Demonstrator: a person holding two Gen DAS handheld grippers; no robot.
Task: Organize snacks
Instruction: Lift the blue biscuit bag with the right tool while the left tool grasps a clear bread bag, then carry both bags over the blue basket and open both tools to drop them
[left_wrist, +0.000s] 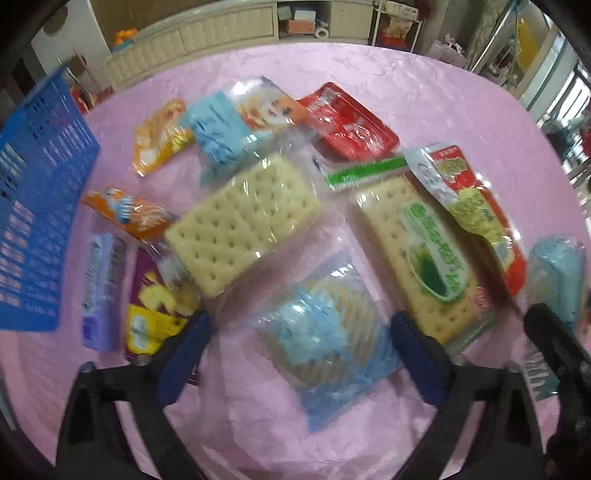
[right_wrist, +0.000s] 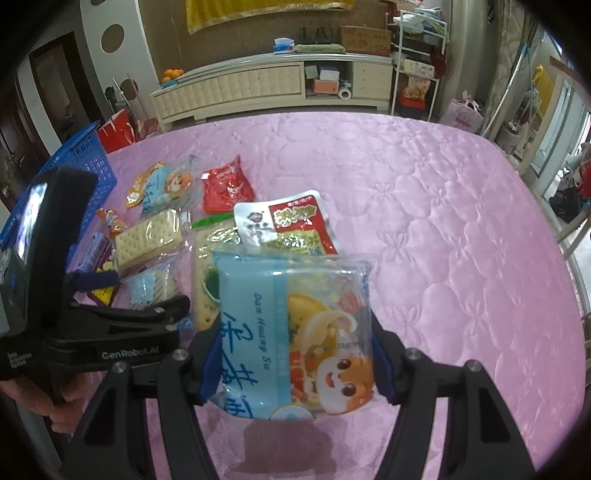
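Snacks are being sorted on a table covered by a pink quilt. A blue pastry pack is being clamped between the fingers of the right claw and is being held above the quilt, at 6 o'clock in the right wrist view. The left claw is being held with its fingers apart over a clear blue-printed cookie pack, which is lying between them; contact cannot be told. Two cracker packs are being seen beyond it: a plain one at 11 o'clock and a green-labelled one at 2 o'clock. A red pack is lying at 12 o'clock. A blue basket is being seen at 9 o'clock, at the table's edge.
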